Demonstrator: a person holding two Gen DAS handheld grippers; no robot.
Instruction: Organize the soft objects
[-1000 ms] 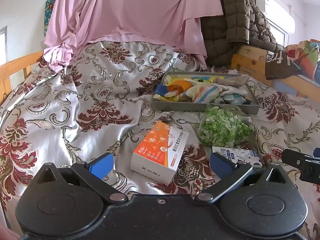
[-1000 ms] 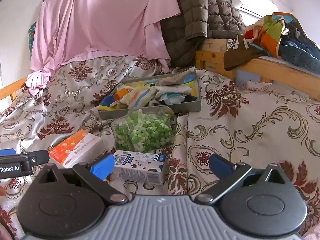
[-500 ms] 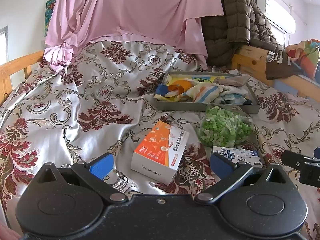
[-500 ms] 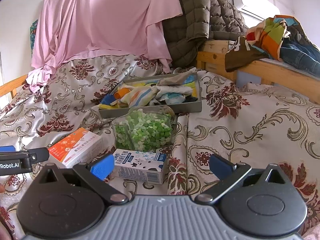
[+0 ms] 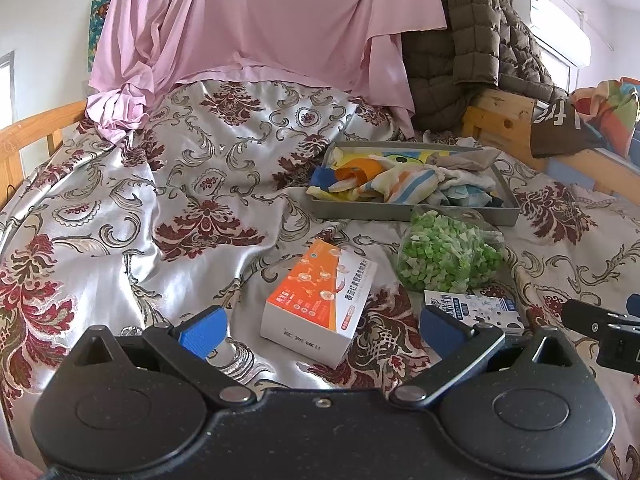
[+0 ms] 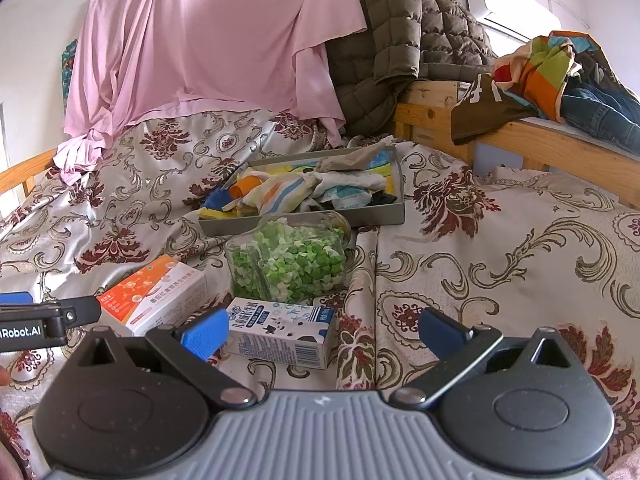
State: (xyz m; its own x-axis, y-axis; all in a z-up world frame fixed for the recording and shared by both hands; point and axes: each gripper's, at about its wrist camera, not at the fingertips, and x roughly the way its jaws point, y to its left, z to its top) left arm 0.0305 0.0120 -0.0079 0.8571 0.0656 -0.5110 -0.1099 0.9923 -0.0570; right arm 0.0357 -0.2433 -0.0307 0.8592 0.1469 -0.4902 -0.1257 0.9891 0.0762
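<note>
Both grippers hover low over the bed (image 5: 120, 208), side by side, each with its jaws set wide apart and nothing between them.

**Location of the soft objects.** A heap of small cloth items (image 5: 404, 182) lies inside the grey tray (image 5: 400, 216) at the far side of the patterned bedspread. The items overlap; one grey piece drapes over the tray's far right corner. No loose cloth item is visible on the bedspread outside the tray.

**Other items.** Three items lie between the grippers and the tray: an orange box (image 5: 320, 300), a clear bag of green pieces (image 5: 448, 256) and a blue-and-white carton (image 6: 280, 330). The bag touches the tray's near wall.

**Governing relation.**
- From the left gripper (image 5: 320, 326), the tray lies ahead and to the right, beyond the orange box.
- From the right gripper (image 6: 320, 328), the tray lies ahead and slightly left, beyond the carton and the bag.
- The tray's long axis runs roughly across both views.
- The right gripper appears to have the more direct line; which is nearer cannot be settled.

**Stage assessment.** The scene fits two readings: the cloth gathered in the tray as its destination, or heaped there awaiting sorting. The pictures do not settle which.
</note>
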